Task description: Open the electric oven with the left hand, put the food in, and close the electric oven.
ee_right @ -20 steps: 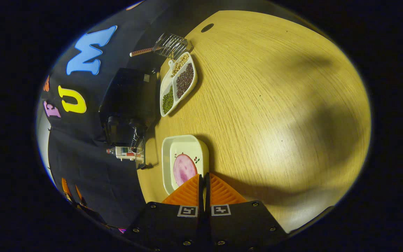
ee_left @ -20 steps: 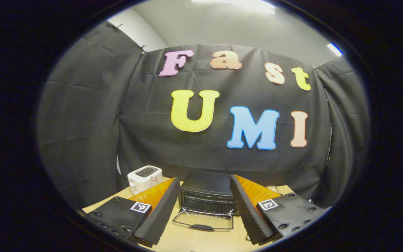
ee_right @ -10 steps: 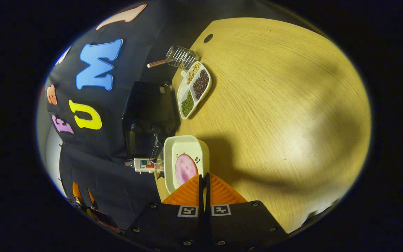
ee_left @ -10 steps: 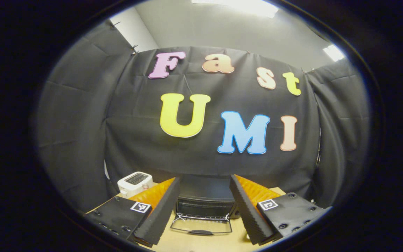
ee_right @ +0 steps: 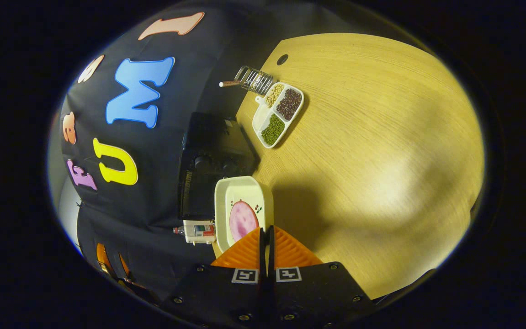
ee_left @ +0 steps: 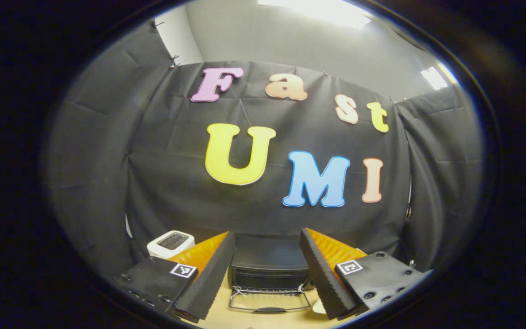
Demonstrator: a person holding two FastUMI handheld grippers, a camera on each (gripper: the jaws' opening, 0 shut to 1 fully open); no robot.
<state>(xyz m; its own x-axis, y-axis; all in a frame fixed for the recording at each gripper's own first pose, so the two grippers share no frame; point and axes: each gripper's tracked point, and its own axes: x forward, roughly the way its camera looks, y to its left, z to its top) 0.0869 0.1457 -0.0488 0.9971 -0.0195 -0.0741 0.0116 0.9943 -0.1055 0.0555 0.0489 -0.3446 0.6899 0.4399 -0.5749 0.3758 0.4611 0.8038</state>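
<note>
Left gripper view: our left gripper (ee_left: 266, 269) hangs released, fingers spread wide and holding nothing. Between them sits the electric oven (ee_left: 269, 265), its door (ee_left: 269, 301) already dropped flat onto the table (ee_left: 219, 317). A white toaster (ee_left: 170, 242) stands to the oven's left.

Right gripper view: our right gripper (ee_right: 265, 235) is clenched on the near rim of the white dish (ee_right: 243, 212), which carries the pink food slice (ee_right: 242, 220). The dish hangs just beside the oven, above the table edge. A divided bean tray (ee_right: 278, 114) lies farther off.

We judge opening done and loading in hand. Next: swing the dish to the oven mouth, level, and slide it in.
</note>
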